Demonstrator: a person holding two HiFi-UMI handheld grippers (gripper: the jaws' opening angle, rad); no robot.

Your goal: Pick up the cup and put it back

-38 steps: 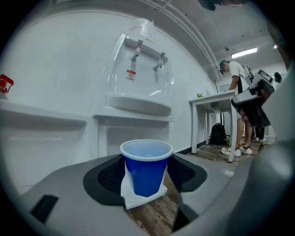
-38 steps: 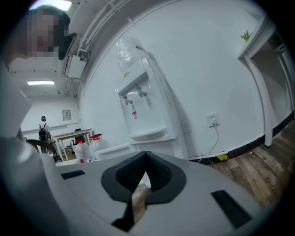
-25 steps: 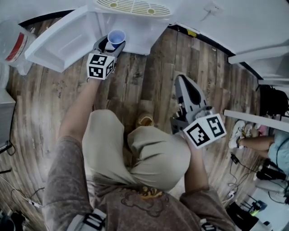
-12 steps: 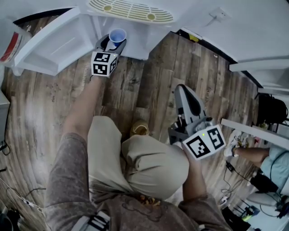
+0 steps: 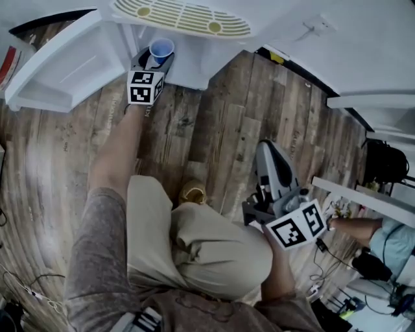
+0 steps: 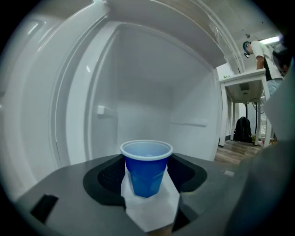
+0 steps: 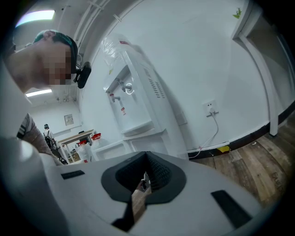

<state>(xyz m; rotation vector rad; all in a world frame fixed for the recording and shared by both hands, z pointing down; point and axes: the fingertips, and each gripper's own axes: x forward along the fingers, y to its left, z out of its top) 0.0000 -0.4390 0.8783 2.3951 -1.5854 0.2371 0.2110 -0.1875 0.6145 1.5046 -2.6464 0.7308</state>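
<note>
A blue cup [image 5: 161, 48] with a white rim stands upright between the jaws of my left gripper [image 5: 155, 58], which is shut on it. In the left gripper view the cup [image 6: 146, 168] sits between the black pads of the left gripper [image 6: 146, 179], with the white inside of a low cabinet [image 6: 152, 101] behind it. In the head view the cup is at the mouth of that cabinet [image 5: 188, 65], beside its open door [image 5: 65, 65]. My right gripper [image 5: 269, 149] hangs over the floor by the person's knee, shut and holding nothing [image 7: 146, 177].
A water dispenser's drip grille [image 5: 181, 16] is right above the cabinet opening. Wooden floor [image 5: 214, 117] lies between the grippers. A white table [image 5: 363, 188], a black backpack [image 5: 386, 162] and another person [image 5: 389, 227] are at the right. A wall socket with a cable [image 7: 211, 109] is seen from the right gripper.
The left gripper has carried the cup farther up toward the cabinet opening. The right gripper has drifted down and to the right.
</note>
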